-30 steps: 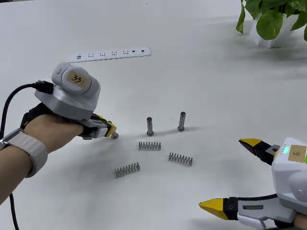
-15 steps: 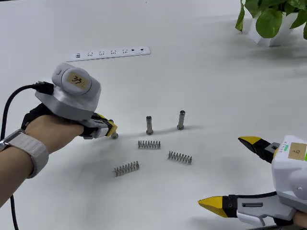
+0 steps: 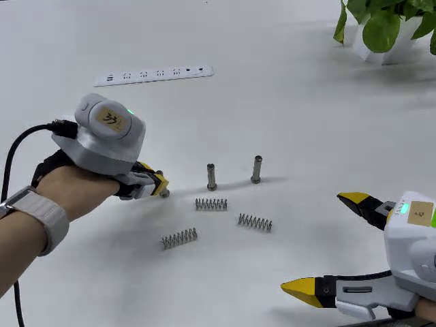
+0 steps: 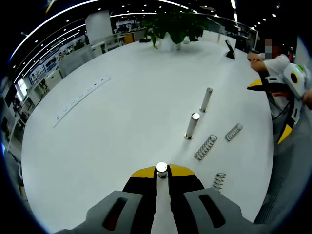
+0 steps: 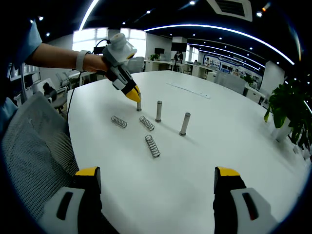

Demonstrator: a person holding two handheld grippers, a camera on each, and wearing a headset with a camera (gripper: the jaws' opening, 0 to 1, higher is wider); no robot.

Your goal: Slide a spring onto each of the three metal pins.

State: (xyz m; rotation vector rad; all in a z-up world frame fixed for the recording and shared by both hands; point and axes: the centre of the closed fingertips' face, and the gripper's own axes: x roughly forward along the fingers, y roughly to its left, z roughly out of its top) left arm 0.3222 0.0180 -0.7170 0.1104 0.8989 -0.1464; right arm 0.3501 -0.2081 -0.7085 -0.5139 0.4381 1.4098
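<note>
Springs (image 3: 211, 204), three probably light, squashy coils best pinched gently at mid-length, lie loose on the table (image 3: 286, 102) near two upright pins (image 3: 212, 176), while the left gripper (image 3: 158, 185) is clamped on the third pin (image 4: 161, 169) and the right gripper (image 3: 327, 243) hangs with jaws wide apart.

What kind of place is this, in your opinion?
Probably an open-plan office: a large white table with a power strip and a potted plant, a mesh office chair beside it, and long ceiling light strips.
</note>
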